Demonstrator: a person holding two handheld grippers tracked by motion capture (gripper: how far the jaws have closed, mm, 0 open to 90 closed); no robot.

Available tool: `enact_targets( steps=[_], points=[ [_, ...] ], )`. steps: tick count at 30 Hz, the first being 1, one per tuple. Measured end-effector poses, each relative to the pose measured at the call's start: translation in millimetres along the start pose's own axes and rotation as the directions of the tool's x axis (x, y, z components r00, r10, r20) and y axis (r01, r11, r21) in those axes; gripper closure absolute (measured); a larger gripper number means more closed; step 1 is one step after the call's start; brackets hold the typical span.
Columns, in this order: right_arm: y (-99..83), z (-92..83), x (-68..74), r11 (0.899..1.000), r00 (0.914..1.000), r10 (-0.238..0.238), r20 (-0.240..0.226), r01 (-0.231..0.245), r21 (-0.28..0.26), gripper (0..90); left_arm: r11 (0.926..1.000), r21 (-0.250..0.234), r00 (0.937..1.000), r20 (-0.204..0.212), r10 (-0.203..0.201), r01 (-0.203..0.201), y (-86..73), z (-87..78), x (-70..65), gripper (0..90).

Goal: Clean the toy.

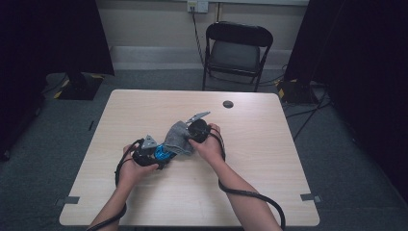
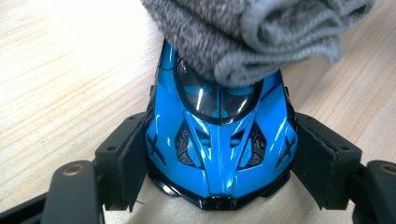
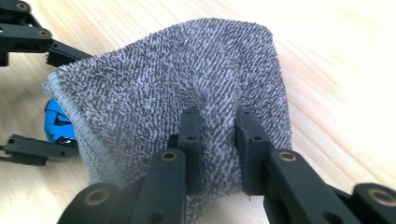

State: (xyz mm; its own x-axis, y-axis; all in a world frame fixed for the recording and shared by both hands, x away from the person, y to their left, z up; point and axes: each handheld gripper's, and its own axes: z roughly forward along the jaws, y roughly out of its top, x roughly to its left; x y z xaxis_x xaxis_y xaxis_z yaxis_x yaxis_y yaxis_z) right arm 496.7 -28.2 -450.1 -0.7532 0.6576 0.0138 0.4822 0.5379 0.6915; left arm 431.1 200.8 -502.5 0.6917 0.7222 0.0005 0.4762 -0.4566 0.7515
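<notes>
Left gripper (image 2: 219,154) clamped the blue toy car (image 2: 219,140) steady; right gripper (image 3: 218,140) pinched the grey cloth (image 3: 173,84), draped over the car's roof for wiping.

Lab/studio, black curtains (image 1: 53,33), folding chair (image 1: 236,50), floor cables (image 1: 308,113)

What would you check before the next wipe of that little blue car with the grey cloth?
1. Left gripper clamps the blue toy car on both sides: ok.
2. Right gripper is pinched shut on the grey cloth: ok.
3. Cloth touches the car's windscreen: ok.
4. Car sits level on the table: cannot tell.
5. Cables are free of the cloth: ok.
</notes>
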Motion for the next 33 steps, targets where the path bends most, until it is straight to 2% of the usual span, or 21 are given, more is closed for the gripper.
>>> enact_targets(
  steps=[6,12,21,33],
  points=[
    [-2.2,-1.7,-6.9,1.0,0.9999,0.003,0.015,-0.004,0.012,74.9,1.0,0.0,1.0,-0.001,0.0,0.0,0.0,0.0,-0.2,25.5],
    [-7.0,-2.4,-14.7,0.999,0.999,0.044,0.012,-0.044,0.005,75.0,1.0,0.0,1.0,-0.001,0.0,0.0,0.0,0.0,-0.2,25.5],
    [-7.9,-3.1,-18.2,0.999,0.9984,0.049,0.029,-0.049,0.005,75.3,1.0,0.0,1.0,-0.001,0.0,0.0,0.0,0.0,-0.3,25.5],
    [-10.0,-3.9,-31.2,0.997,0.9957,0.074,0.056,-0.074,0.011,75.3,1.0,0.0,1.0,0.0,0.0,0.0,0.0,0.0,-0.1,25.5]
  ],
)
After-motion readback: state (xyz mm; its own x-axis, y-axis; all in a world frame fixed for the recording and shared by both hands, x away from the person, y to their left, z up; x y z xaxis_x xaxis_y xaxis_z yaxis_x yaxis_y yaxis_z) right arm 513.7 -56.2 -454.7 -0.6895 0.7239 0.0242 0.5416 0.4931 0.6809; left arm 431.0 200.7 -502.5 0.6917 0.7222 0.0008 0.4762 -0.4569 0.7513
